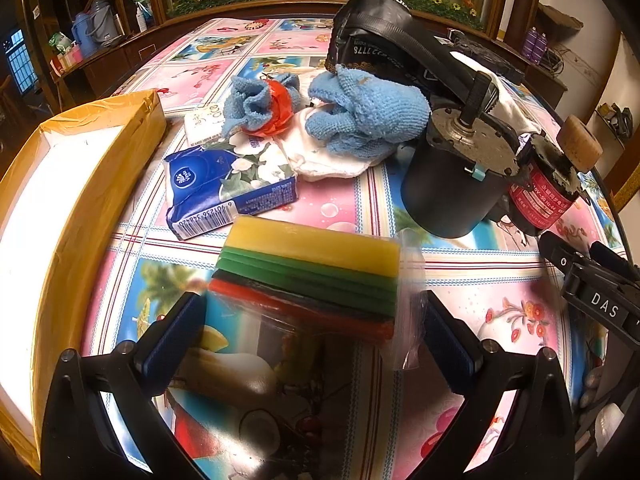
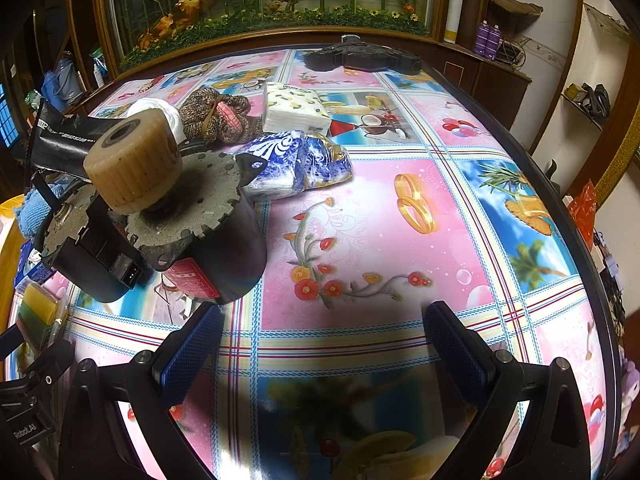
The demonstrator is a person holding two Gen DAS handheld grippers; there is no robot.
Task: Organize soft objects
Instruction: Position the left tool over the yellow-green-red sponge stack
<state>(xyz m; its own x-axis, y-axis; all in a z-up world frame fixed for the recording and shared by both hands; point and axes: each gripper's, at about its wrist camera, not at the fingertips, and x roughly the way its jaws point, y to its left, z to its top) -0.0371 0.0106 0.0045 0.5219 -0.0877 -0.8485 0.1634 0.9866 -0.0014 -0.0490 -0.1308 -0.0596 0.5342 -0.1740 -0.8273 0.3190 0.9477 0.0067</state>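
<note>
Two hand-held grippers hover over a bench (image 2: 400,216) covered in glossy patterned oilcloth, each with its blue-padded jaws spread apart and gripping nothing. Between the fingers of the left hand-held gripper (image 1: 316,340) lies a clear zip bag of soft strips (image 1: 312,272), stacked yellow, green, black and red, its near end blurred. Just beyond sits a blue tissue pack (image 1: 228,188) printed with white flowers and a barcode beginning 6 901236; its brand mark is too small to read. Farther back, two fuzzy blue knitted cloths (image 1: 360,116) lie on a white pad, one wrapped round something red. A black foil pouch (image 1: 372,28) shows inverted digits, "2778" among them, the rest creased. Two dark cylindrical motors (image 1: 452,184) stand at right; a red label on one reads partly "50 Hz", and a ribbed tan wheel (image 2: 132,160) tops its shaft. An open cardboard box (image 1: 72,184), sealed with yellow tape, is cut off at left. "DAS" is printed on the other tool's body. The right hand-held gripper (image 2: 320,348) faces bare cloth; beyond it lie a blue-and-white wrapped pack (image 2: 296,164), a white napkin pack (image 2: 296,110) and a brown knit bundle (image 2: 216,116).
</note>
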